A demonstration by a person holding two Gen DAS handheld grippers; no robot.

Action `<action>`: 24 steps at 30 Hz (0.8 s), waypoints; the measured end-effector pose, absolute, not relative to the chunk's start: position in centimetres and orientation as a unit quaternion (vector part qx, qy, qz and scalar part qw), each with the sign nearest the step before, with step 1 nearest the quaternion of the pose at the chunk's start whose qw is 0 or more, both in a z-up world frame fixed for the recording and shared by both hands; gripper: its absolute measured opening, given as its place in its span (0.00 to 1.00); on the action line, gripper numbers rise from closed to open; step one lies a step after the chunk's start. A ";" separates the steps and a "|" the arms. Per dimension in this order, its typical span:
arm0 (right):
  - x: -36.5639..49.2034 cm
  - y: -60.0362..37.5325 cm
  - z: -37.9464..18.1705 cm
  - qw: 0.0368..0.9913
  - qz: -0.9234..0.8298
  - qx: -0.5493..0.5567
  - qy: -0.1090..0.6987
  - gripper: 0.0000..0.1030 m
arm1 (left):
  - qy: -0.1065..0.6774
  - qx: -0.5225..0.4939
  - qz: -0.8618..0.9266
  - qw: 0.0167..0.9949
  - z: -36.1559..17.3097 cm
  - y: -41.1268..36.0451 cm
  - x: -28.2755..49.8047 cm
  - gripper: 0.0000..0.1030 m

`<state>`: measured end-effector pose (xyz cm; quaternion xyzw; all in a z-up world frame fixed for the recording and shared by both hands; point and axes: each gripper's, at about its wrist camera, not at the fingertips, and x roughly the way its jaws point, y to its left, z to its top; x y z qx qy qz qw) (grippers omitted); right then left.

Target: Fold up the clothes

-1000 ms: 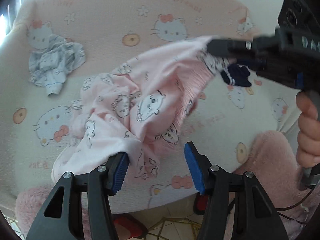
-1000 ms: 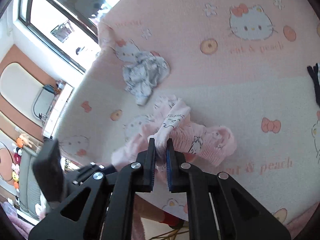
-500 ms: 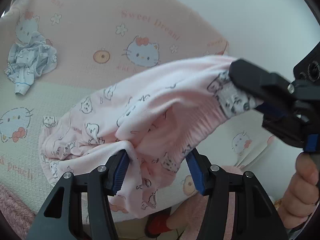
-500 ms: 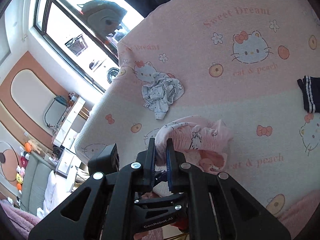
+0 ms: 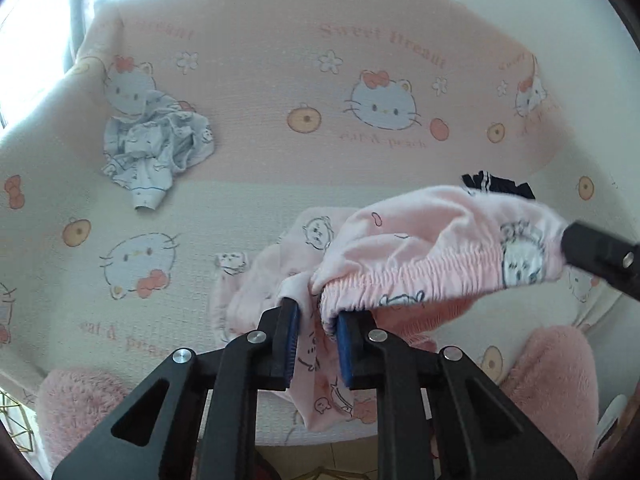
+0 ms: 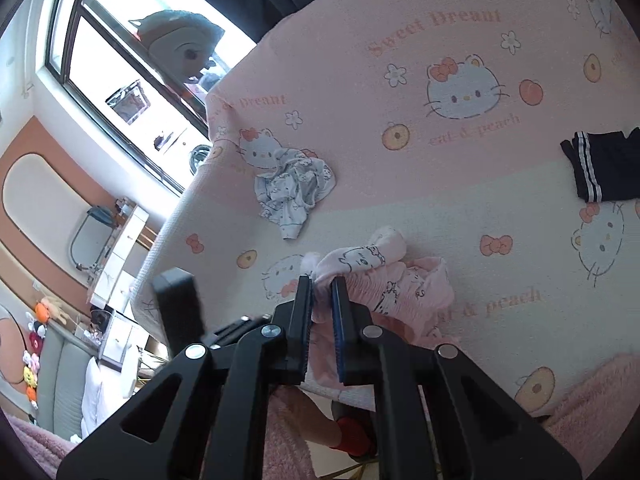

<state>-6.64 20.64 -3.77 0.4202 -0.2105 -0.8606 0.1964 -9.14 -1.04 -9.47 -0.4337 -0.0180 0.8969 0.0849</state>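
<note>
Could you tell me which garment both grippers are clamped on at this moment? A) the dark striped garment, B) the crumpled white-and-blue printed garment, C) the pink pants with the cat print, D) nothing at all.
C: the left gripper and the right gripper each pinch the pink pants, while the white-and-blue garment and the dark striped garment lie apart on the bedsheet.

A: Where do both cameras sit?
B: Each behind its fingers, close above the bed (image 5: 248,40), looking forward and down.
A: Shared?
B: Pink garment (image 5: 420,240), grey garment (image 6: 294,190).
</note>
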 end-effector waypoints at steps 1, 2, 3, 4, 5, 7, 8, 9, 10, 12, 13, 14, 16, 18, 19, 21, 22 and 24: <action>-6.9 20.4 -4.5 0.184 -0.863 0.429 -0.194 0.10 | -0.018 -0.431 0.899 0.080 -9.1 -1.9 -8.9 0.14; -7.2 20.0 -5.4 0.167 -0.865 0.442 -0.169 0.10 | -0.031 -0.428 0.899 0.084 -8.4 -2.5 -9.2 0.14; -7.6 19.6 -6.2 0.148 -0.867 0.455 -0.143 0.12 | -0.044 -0.425 0.900 0.089 -7.6 -3.1 -9.5 0.14; -7.9 18.9 -7.2 0.143 -0.865 0.467 -0.116 0.16 | -0.057 -0.423 0.899 0.096 -7.1 -3.6 -9.7 0.14; -8.2 18.2 -8.4 0.142 -0.860 0.481 -0.096 0.20 | -0.069 -0.421 0.899 0.102 -6.5 -4.2 -10.0 0.14; -8.7 16.9 -10.5 0.172 -0.842 0.502 -0.093 0.29 | -0.073 -0.418 0.898 0.113 -5.4 -4.4 -10.1 0.14; -9.0 16.3 -11.6 0.188 -0.833 0.512 -0.092 0.39 | -0.074 -0.417 0.898 0.117 -4.7 -4.2 -10.1 0.14; -9.2 15.6 -12.6 0.198 -0.823 0.524 -0.090 0.43 | -0.082 -0.418 0.896 0.123 -4.5 -4.4 -10.1 0.14; -9.5 14.8 -13.5 0.207 -0.814 0.536 -0.086 0.44 | -0.089 -0.419 0.894 0.129 -4.3 -4.6 -10.2 0.14; -9.9 13.6 -14.7 0.212 -0.805 0.549 -0.083 0.44 | -0.093 -0.420 0.892 0.138 -3.9 -4.7 -10.1 0.14; -10.3 13.3 -15.0 0.204 -0.810 0.543 -0.082 0.44 | -0.090 -0.419 0.893 0.140 -3.8 -4.6 -9.9 0.14; -10.8 13.0 -15.2 0.195 -0.817 0.536 -0.080 0.44 | -0.086 -0.418 0.893 0.142 -3.7 -4.5 -9.6 0.14; -11.5 13.1 -15.0 0.170 -0.835 0.519 -0.074 0.43 | -0.081 -0.426 0.891 0.137 -4.1 -4.8 -9.3 0.14; -12.2 14.2 -13.8 0.134 -0.855 0.498 -0.063 0.26 | -0.077 -0.436 0.887 0.131 -4.7 -5.3 -9.1 0.15; -12.5 14.7 -13.3 0.116 -0.864 0.487 -0.058 0.17 | -0.076 -0.442 0.885 0.127 -5.2 -5.6 -9.1 0.15; -13.2 15.7 -12.1 0.079 -0.881 0.464 -0.047 0.17 | -0.068 -0.454 0.880 0.121 -5.9 -6.0 -9.1 0.16; -13.5 16.2 -11.5 0.061 -0.889 0.452 -0.042 0.16 | -0.064 -0.460 0.878 0.118 -6.3 -6.2 -9.2 0.17; -14.2 17.2 -10.4 0.024 -0.903 0.427 -0.031 0.16 | -0.056 -0.472 0.873 0.112 -7.1 -6.6 -9.2 0.21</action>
